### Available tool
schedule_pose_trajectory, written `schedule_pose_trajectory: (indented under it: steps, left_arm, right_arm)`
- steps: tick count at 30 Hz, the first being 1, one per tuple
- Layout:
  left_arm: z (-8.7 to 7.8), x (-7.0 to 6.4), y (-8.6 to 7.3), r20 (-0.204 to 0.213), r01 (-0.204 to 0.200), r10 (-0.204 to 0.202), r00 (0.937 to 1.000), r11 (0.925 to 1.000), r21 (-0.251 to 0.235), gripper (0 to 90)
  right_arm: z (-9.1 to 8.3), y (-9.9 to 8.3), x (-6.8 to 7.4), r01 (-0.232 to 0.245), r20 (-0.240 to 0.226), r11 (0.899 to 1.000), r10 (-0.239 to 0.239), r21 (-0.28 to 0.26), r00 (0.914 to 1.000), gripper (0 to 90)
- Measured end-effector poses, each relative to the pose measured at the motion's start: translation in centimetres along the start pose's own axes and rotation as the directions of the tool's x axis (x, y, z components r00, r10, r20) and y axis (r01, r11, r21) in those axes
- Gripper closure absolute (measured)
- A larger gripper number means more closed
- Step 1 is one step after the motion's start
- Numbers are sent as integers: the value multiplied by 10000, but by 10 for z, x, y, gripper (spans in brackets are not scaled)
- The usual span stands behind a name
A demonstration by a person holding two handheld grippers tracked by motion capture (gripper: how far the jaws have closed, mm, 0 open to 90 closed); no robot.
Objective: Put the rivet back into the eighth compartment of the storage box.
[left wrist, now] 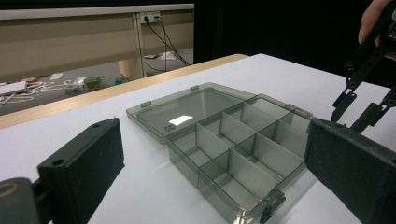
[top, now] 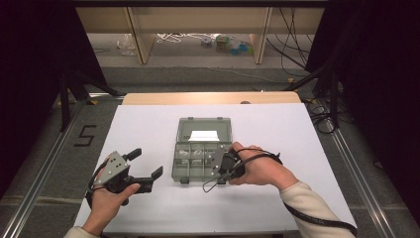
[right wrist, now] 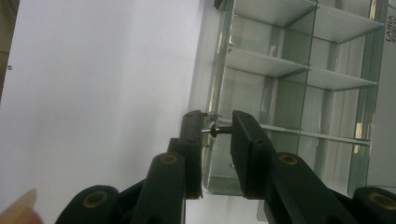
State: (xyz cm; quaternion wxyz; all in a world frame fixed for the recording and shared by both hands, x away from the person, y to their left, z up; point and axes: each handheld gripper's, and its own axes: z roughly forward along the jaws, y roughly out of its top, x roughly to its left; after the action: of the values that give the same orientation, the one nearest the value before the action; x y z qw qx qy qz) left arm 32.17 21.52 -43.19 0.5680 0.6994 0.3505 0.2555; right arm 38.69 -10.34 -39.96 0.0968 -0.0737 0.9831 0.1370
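Observation:
A smoky clear compartment box (top: 184, 167) lies open mid-table, its lid (top: 204, 124) folded flat to the far side and its compartments (left wrist: 243, 135) bare. My right gripper (top: 221, 167) hovers over the box's near right corner, shut on a small silver screw (right wrist: 215, 130) held crosswise between its jaws, just above the box wall (right wrist: 219, 74). My left gripper (top: 146, 162) is open and holds nothing, on the table left of the box. In the left gripper view, its wide-apart jaws frame the box, with the right gripper (left wrist: 359, 105) beyond it at the upper right.
White table top (top: 148, 124) with a wooden far edge (top: 208, 97). Beyond it are a floor with cables and small coloured items (top: 230, 44), and desk legs (top: 138, 34). Dark curtains flank both sides. A "5" mark (top: 85, 135) is on the floor at left.

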Motion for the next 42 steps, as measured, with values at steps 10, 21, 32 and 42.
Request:
schedule_pose_trajectory:
  steps: [10,21,32,42]
  left_arm:
    - [0,0,0,2,16,-16,10000,10000,10,43]
    - [0,0,0,16,20,-20,10000,10000,4,44]
    - [0,0,0,21,22,-22,10000,10000,0,44]
    - [0,0,0,21,21,-21,10000,10000,4,44]
  right_arm:
    - [-1,-4,-3,-128,251,9999,129,-53,9996,752]
    - [-1,-9,-8,-366,404,9992,371,-134,9985,752]
    - [0,-13,-12,-556,532,9983,563,-149,9970,752]
    - [-1,-15,-16,-535,722,9985,545,-146,9959,751]
